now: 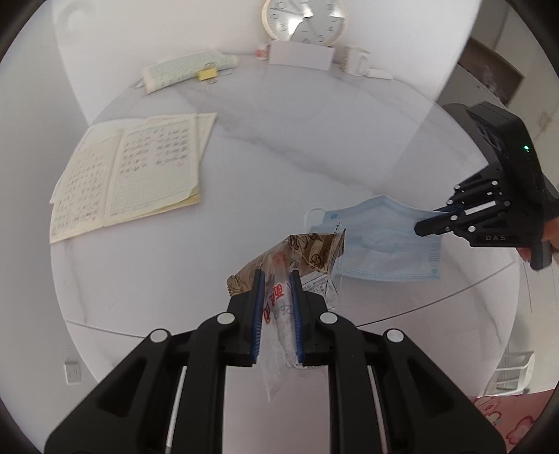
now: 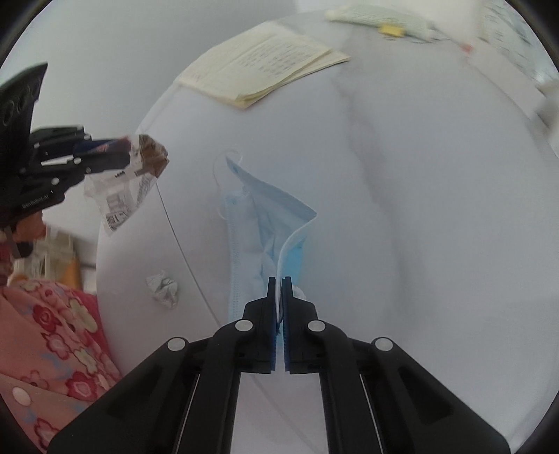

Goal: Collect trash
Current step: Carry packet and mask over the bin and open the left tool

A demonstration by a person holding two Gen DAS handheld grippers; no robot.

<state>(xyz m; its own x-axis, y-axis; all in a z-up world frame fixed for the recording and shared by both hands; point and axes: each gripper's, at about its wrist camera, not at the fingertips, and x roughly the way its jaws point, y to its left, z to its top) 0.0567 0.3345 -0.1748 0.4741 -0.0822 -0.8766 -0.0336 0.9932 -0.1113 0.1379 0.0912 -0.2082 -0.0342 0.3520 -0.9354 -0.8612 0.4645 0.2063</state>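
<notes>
- My left gripper has its fingers clamped on the crinkled brown-and-clear plastic wrapper, held clear of the white marble tabletop.
- My right gripper has its fingers pinched on the pale blue pleated face mask at one edge; the rest lies on the tabletop.
- I judge a straight lift best, with the ear loops kept clear.
- The crumpled white paper ball remains near the edge.

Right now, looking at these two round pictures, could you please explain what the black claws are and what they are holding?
They are two hand-held grippers, each carrying a fisheye camera looking along its fingers. The left camera shows the left gripper shut on a snack wrapper. The right camera shows the right gripper shut on the edge of a blue face mask. On the white table lie an open notebook and, near its edge, a crumpled paper ball. A clock stands at the back.
</notes>
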